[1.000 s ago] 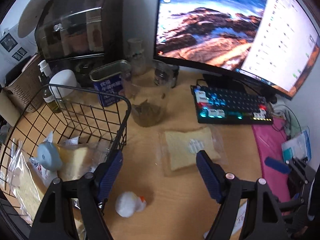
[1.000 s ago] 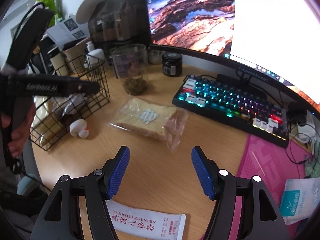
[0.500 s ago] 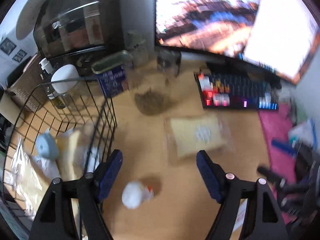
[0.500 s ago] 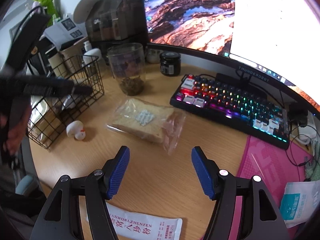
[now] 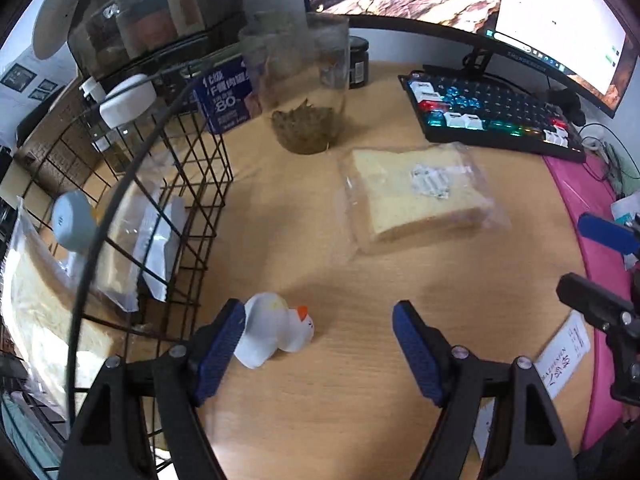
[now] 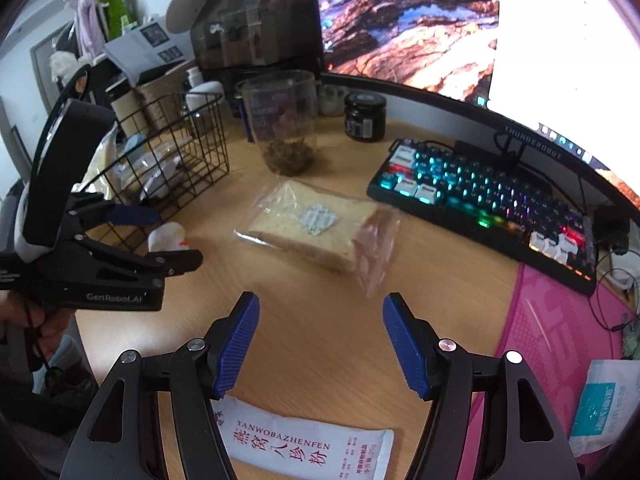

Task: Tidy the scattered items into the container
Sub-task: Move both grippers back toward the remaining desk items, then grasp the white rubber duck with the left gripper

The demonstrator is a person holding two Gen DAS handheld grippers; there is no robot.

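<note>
- Left gripper [image 5: 318, 338]: jaws apart, nothing clamped; angled down at the desk [image 5: 360, 380]. Its left blue pad [image 5: 222, 348] sits against or just beside the white duck toy; contact cannot be confirmed. The right pad stands clear, over bare wood.
- White duck toy [image 5: 276, 330]: small, orange beak, lying on the desk just outside the basket's front wall, partly between the left gripper's fingers. Also seen in the right wrist view [image 6: 168, 236] behind the left gripper's body.
- Wire basket [image 5: 192, 184]: black, at the desk's left side. Holds 1 round pale-blue item [image 5: 72, 220], bagged bread and white packets.
- Bagged bread slice [image 5: 416, 196]: clear bag with a small white sachet inside, flat on the desk between basket and keyboard, well apart from both grippers.
- Right gripper [image 6: 320, 344]: jaws apart, empty, held over bare desk.
- White sachet [image 6: 304, 450]: red lettering, lying flat on the desk below the right gripper's fingers, near the desk's front edge.
- Glass jar [image 6: 284, 124]: clear, dark loose matter at the bottom, upright beside the basket.
- Small dark jar [image 6: 365, 117]: lidded, upright, right of the glass jar.
- Keyboard [image 6: 488, 200]: backlit, in front of the monitor [image 6: 420, 28].
- Pink mat [image 6: 552, 340]: at the desk's right side.
- A hand [image 6: 38, 320]: grips the left gripper's handle.
</note>
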